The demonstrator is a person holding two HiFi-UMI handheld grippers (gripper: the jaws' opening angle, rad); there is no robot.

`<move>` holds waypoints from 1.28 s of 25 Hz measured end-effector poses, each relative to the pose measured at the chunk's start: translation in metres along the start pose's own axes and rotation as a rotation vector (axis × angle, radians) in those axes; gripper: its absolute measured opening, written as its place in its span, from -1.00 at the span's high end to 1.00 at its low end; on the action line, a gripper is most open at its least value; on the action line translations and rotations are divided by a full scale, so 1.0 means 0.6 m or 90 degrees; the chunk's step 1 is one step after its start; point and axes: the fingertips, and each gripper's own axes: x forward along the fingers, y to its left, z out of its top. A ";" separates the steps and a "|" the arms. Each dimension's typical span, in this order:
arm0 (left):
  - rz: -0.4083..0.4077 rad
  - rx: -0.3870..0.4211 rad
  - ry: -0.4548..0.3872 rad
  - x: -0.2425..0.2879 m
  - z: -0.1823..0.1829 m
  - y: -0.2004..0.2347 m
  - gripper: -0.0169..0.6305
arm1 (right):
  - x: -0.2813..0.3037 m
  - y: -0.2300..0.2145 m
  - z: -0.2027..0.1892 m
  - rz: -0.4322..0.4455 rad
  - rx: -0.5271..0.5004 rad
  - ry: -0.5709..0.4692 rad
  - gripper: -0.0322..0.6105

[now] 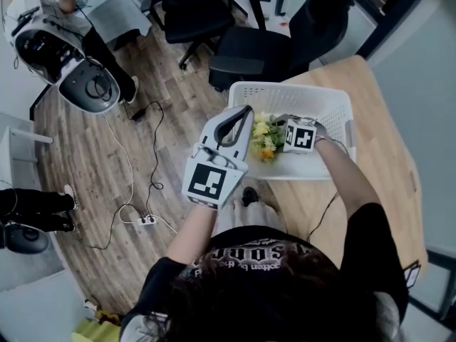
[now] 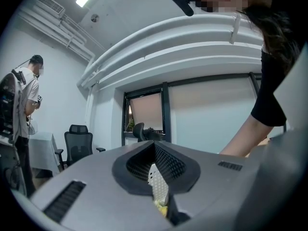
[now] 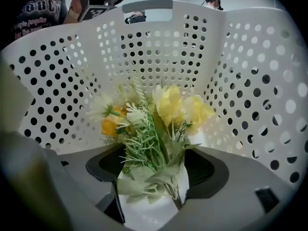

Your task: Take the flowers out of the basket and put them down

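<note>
A bunch of yellow and white flowers (image 1: 263,137) with green sprigs stands in a small white pot inside the white perforated basket (image 1: 285,87). My right gripper (image 1: 276,137) reaches into the basket from the right. In the right gripper view its jaws stand wide on either side of the pot (image 3: 154,208), with the flowers (image 3: 163,109) rising just ahead; the right gripper (image 3: 151,196) is open, with a dark gap beside the pot's left side. My left gripper (image 1: 244,116) hovers over the basket's left rim, jaws together. A sliver of basket wall (image 2: 158,182) shows through the narrow slit of the left gripper (image 2: 161,198).
The basket sits on a light wooden table (image 1: 377,141), near its far left corner. Black office chairs (image 1: 249,48) stand beyond it. A person (image 1: 43,6) stands at the far left by a white machine (image 1: 78,70). Cables (image 1: 142,212) lie on the wood floor.
</note>
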 end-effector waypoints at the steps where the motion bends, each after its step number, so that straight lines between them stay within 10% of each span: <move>1: 0.001 -0.001 0.002 -0.001 -0.002 0.000 0.96 | 0.001 0.001 0.000 0.002 0.004 -0.002 -0.33; 16: 0.000 0.002 -0.004 0.000 0.005 0.005 0.96 | -0.009 0.010 0.013 0.003 -0.024 0.023 0.44; 32: 0.002 0.001 -0.018 -0.031 0.022 0.010 0.96 | -0.110 -0.008 0.071 -0.093 -0.046 0.006 0.54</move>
